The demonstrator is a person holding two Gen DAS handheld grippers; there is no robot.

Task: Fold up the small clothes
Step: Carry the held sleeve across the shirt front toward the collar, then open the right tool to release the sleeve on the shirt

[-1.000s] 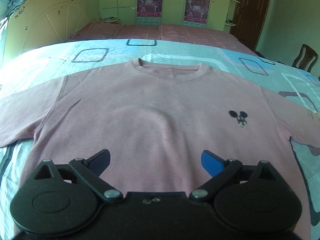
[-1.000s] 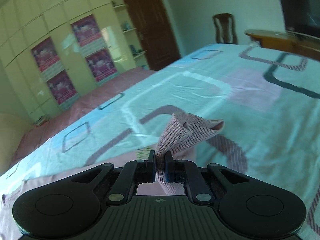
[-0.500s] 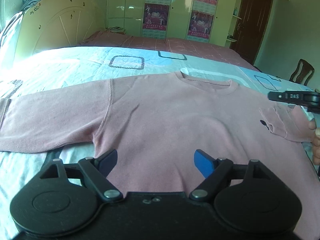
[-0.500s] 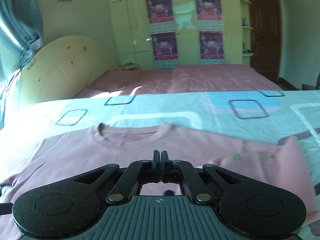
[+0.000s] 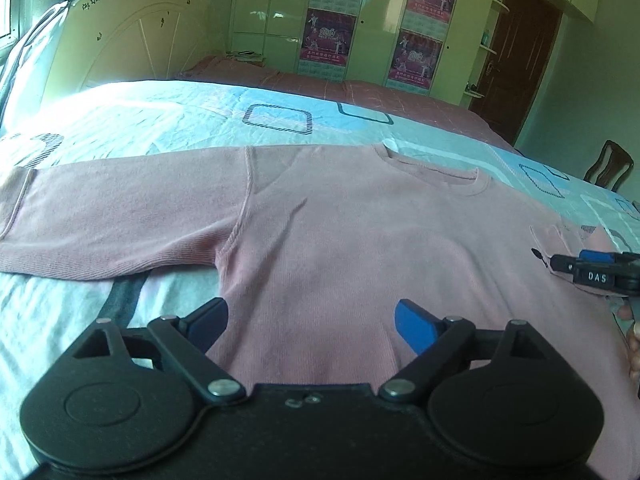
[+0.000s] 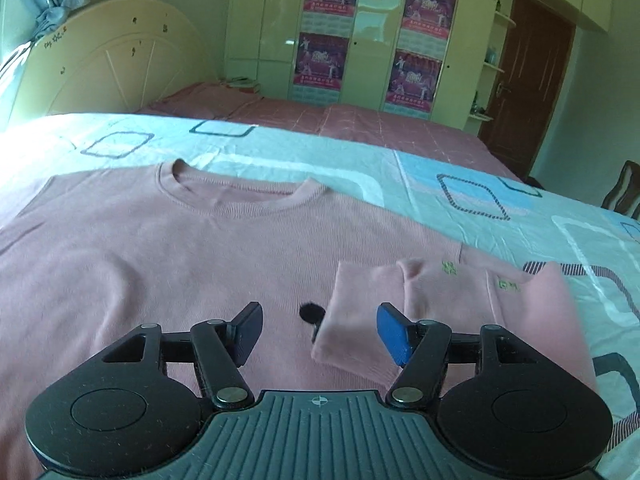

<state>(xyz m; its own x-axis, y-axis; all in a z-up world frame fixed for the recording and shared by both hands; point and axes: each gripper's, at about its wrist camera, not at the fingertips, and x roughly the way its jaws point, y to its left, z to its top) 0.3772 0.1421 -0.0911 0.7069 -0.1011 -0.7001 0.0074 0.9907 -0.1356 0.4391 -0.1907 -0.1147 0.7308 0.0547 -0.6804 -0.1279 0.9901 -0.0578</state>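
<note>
A pink long-sleeved top point(image 5: 360, 240) lies flat, front up, on the bed. Its left sleeve point(image 5: 112, 224) stretches out flat to the left. Its right sleeve point(image 6: 440, 308) is folded in over the chest and partly covers the small black logo point(image 6: 312, 312). My left gripper point(image 5: 310, 320) is open and empty over the lower body of the top. My right gripper point(image 6: 320, 332) is open, with the folded sleeve's cuff lying between its fingers; it also shows at the right edge of the left wrist view point(image 5: 592, 272).
The bed has a light blue sheet point(image 6: 500, 208) with square patterns and a pink cover point(image 6: 360, 124) beyond. A cream headboard point(image 5: 128, 40) stands at the left. Wardrobes with posters point(image 6: 328, 40), a brown door point(image 6: 528, 80) and a wooden chair point(image 5: 608, 168) stand behind.
My right gripper carried the right sleeve over onto the chest, then opened and let it go. My left gripper swung left, bringing the left sleeve into view.
</note>
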